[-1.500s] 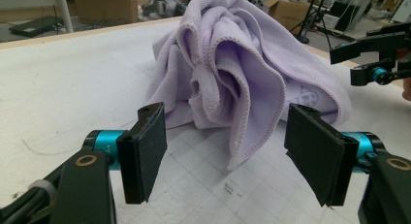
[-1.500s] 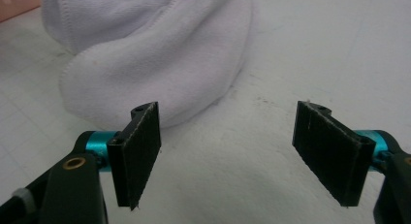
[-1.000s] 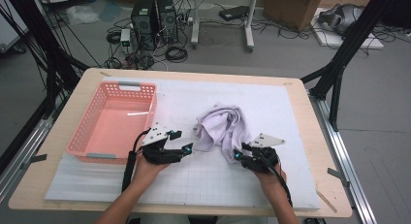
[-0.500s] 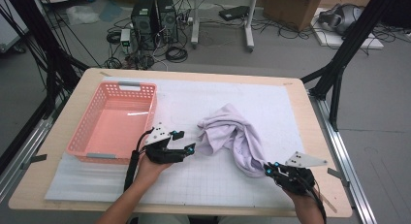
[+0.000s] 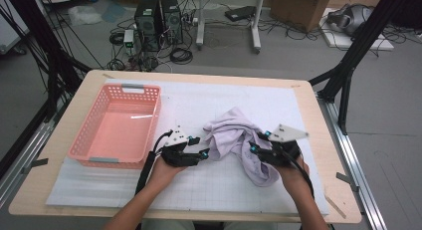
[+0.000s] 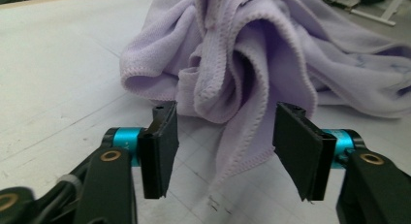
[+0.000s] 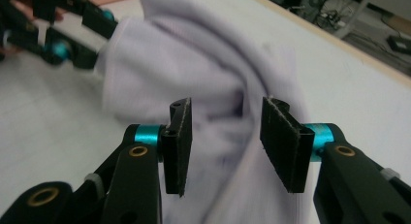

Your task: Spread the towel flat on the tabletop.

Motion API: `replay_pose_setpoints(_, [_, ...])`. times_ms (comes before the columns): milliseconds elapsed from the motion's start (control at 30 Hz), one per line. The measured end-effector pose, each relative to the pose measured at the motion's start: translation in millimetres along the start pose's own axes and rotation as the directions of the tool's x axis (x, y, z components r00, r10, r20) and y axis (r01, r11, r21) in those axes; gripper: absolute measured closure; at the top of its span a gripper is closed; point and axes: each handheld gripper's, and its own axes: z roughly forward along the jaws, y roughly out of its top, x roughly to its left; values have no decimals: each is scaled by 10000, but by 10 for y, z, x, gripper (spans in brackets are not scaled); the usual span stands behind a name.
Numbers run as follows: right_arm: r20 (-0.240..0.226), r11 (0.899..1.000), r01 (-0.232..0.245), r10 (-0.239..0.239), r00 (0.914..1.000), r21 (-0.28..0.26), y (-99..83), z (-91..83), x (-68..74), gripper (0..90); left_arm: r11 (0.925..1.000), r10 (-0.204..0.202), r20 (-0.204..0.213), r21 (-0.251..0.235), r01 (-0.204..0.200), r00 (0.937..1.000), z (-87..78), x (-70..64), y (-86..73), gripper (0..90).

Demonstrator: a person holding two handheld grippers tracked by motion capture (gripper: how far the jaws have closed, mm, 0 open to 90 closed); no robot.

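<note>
From above, your lilac fleece cloth [image 5: 239, 140] lies bunched right of the pink basket [image 5: 117, 128], between your left gripper [image 5: 201, 146] and right gripper [image 5: 255, 143]. Your left gripper [image 6: 220, 132] gapes wide, a fold between its jaws. Your right gripper [image 7: 224, 129] stands half open over cloth [image 7: 203, 73]. No writing reads.

Cloth [image 5: 239, 140] on the mat [image 5: 199, 185] between both tongs (basket [image 5: 117, 128] to its left).
</note>
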Motion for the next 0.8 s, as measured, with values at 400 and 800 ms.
replay_pose_setpoints(400, [369,9983,81,-102,9993,578,459,759,-414,848,9977,34,-346,685,-10,9994,127,15,5,813])
replay_pose_setpoints(800, [3376,9825,-1536,1100,9348,1051,371,808,-997,853,9963,509,-365,710,-482,9980,72,-16,21,870])
